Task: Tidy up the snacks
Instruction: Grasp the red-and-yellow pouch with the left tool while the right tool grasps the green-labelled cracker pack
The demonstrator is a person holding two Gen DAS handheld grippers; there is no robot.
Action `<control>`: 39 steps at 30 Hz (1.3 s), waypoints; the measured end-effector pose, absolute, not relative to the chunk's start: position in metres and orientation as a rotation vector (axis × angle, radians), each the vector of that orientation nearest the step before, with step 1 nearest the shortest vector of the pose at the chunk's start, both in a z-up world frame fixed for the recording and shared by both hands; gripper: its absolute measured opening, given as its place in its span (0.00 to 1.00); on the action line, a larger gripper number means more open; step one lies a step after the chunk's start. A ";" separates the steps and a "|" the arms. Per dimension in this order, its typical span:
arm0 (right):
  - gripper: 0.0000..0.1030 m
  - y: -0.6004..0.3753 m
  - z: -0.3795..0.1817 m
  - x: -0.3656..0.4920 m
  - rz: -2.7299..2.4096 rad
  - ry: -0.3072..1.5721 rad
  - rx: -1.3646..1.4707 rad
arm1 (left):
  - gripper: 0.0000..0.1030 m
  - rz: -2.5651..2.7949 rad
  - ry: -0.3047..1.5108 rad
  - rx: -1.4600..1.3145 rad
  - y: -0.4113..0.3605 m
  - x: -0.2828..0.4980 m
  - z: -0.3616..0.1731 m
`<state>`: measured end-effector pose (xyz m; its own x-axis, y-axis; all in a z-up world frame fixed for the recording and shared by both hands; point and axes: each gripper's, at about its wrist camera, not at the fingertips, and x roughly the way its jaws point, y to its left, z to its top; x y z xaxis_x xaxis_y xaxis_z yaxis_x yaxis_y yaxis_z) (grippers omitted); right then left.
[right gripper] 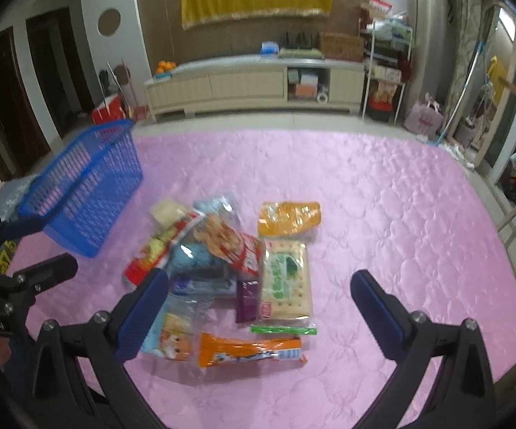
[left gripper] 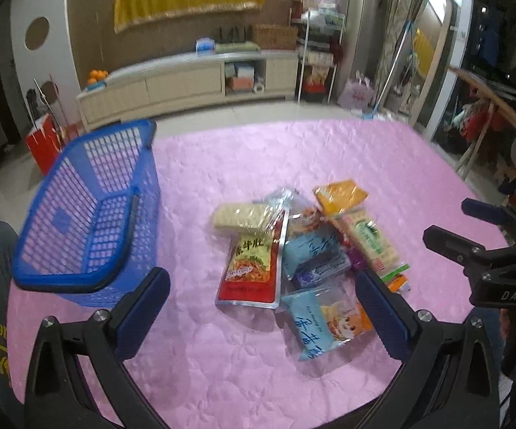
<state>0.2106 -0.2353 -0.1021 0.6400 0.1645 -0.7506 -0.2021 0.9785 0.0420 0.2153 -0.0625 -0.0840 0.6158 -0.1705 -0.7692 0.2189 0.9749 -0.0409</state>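
A pile of snack packets lies on the pink quilted cover (left gripper: pixel 222 164): a red pouch (left gripper: pixel 251 271), a wafer pack (left gripper: pixel 240 216), a yellow bag (left gripper: pixel 340 195), a green cracker pack (right gripper: pixel 284 282), an orange stick pack (right gripper: pixel 251 350) and a light blue packet (left gripper: pixel 315 325). An empty blue basket (left gripper: pixel 90 207) stands to the left, also in the right wrist view (right gripper: pixel 86 186). My left gripper (left gripper: pixel 263 307) is open above the pile's near side. My right gripper (right gripper: pixel 258 304) is open over the pile's near right; it also shows in the left wrist view (left gripper: pixel 447 221).
The cover's edges drop to a tiled floor. A long low cabinet (right gripper: pixel 254 85) stands against the far wall, a shelf rack (right gripper: pixel 383 71) and a mirror (right gripper: pixel 497 71) to the right. A red box (left gripper: pixel 41 143) stands beyond the basket.
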 end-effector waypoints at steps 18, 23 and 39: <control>1.00 -0.253 -0.172 0.264 0.193 0.981 -0.026 | 1.00 -0.265 1.118 0.061 -0.060 0.313 -0.173; 1.00 -0.256 -0.180 0.269 0.200 1.000 -0.013 | 1.00 -0.286 1.152 0.125 -0.066 0.324 -0.192; 1.00 -0.280 -0.181 0.267 0.187 1.053 0.045 | 0.38 -0.329 1.241 -0.038 -0.047 0.326 -0.206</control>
<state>0.2669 -0.2799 -0.1807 0.4806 0.1747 -0.8594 -0.1316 0.9832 0.1263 0.3261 -0.0472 -0.2059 0.2835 -0.2660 -0.9213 0.2254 0.9523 -0.2056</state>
